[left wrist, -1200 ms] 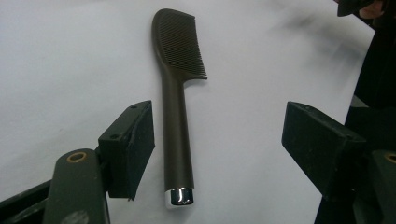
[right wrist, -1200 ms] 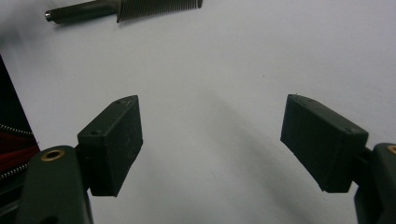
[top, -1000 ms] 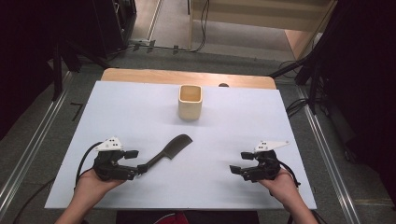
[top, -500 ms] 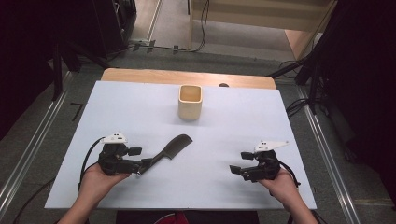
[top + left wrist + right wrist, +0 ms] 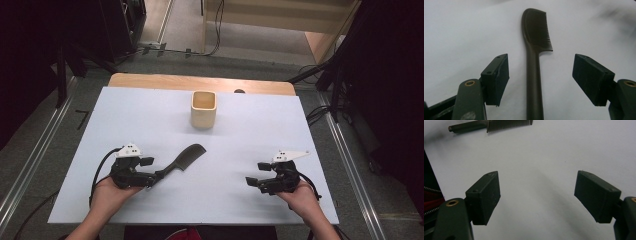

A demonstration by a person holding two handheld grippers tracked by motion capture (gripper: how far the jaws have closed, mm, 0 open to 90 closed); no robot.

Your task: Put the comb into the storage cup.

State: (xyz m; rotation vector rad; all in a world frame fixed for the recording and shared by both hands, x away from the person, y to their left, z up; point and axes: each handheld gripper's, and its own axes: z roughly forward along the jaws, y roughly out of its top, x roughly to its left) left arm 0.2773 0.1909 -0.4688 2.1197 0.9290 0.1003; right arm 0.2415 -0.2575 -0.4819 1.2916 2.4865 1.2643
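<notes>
Overhead and gripper-mounted views of a white table (image 5: pixel 150 115) with three items of interest. The landmark is the pale square cup (image 5: pixel 203 109), which stands upright toward the far edge of the table, its mouth open upward.

The dark comb (image 5: pixel 184 159) lies flat on the table, nearer the person than the cup and slightly to the cup's left. Its toothed head points up toward the cup; its handle runs away from the cup, down and to the left.

The left hand-held gripper (image 5: pixel 155 178) rests low over the table at the handle end of the comb, well on the near side of the cup and to its left. Its jaws have just been closing slightly yet stand wide apart, released. In the left gripper view the comb (image 5: pixel 534 62) handle runs up between the two pads (image 5: pixel 496 78), with white table visible on both sides of it, so neither pad presses on the handle and the comb is not grasped.

The right hand-held gripper (image 5: pixel 252 182) sits on the near side of the cup and to its right, well apart from the comb, pointing left across the table. Its jaws are spread, released, with bare table between the pads (image 5: pixel 484 197) in the right gripper view. The comb (image 5: pixel 491 125) lies far off at the top left of that view, handle end to the left and teeth facing downward in the picture.

Each gripper is held by one hand of the person, whose forearms enter from the near table edge.
</notes>
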